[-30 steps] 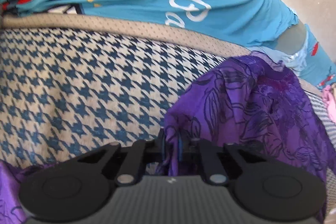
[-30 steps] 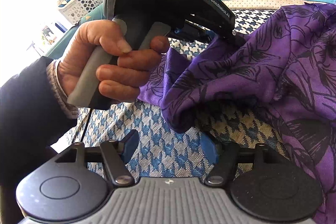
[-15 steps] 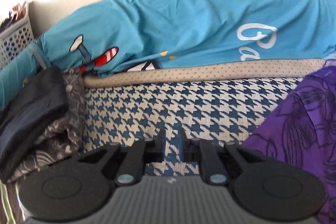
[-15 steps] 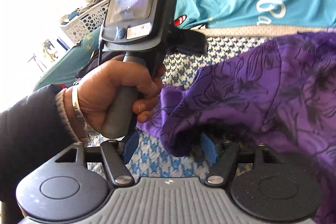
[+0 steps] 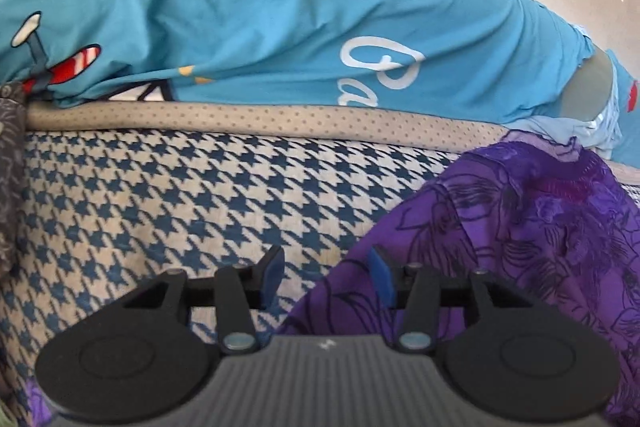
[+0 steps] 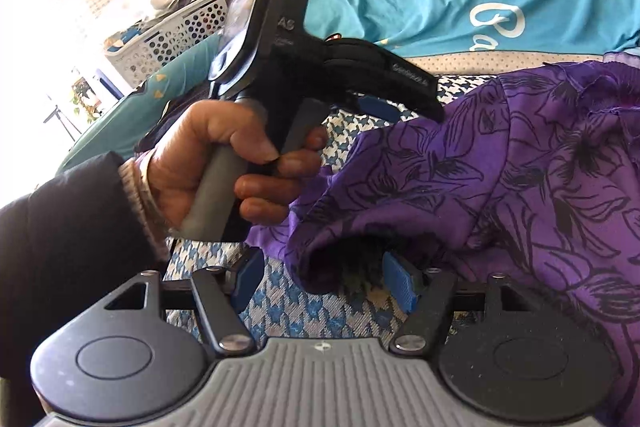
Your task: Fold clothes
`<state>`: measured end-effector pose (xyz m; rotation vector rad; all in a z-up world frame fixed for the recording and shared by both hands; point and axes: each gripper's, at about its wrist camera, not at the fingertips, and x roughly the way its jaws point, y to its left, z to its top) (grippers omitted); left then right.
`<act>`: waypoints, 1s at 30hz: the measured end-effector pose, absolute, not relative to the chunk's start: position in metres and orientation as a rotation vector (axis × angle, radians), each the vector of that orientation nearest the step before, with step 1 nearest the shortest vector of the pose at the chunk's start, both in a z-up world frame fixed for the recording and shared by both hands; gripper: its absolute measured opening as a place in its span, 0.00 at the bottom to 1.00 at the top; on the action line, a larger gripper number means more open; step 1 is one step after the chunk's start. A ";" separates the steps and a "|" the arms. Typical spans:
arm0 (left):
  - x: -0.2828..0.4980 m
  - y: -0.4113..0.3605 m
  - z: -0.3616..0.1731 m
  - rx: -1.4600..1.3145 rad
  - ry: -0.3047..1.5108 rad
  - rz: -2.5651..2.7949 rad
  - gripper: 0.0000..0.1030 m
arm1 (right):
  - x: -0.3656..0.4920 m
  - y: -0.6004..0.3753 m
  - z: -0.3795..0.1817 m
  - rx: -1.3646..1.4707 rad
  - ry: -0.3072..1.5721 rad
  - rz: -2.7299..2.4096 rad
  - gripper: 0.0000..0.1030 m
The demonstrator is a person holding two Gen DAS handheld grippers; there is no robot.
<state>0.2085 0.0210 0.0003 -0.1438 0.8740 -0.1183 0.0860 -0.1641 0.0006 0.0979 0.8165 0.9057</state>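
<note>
Both grippers' jaws stood apart, empty: the left gripper (image 5: 326, 273), shut half a second before, straddled the edge of the crumpled purple floral garment (image 5: 520, 247); the right gripper (image 6: 324, 277) spanned a fold. Beneath lay a woven houndstooth cover (image 5: 180, 211), teal bedding (image 5: 260, 19) behind.

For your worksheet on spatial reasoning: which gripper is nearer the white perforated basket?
Left. The left gripper sits just right of the basket; the right gripper lies nearer the camera, further away.

Home bedroom, houndstooth bedspread (image 5: 168, 203), teal cartoon bedding (image 5: 248, 11), laundry basket (image 6: 168, 31)
</note>
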 end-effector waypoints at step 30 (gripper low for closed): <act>0.225 0.001 -0.016 -0.090 0.854 -0.330 0.64 | 0.088 -0.169 -0.020 0.139 0.894 0.917 0.63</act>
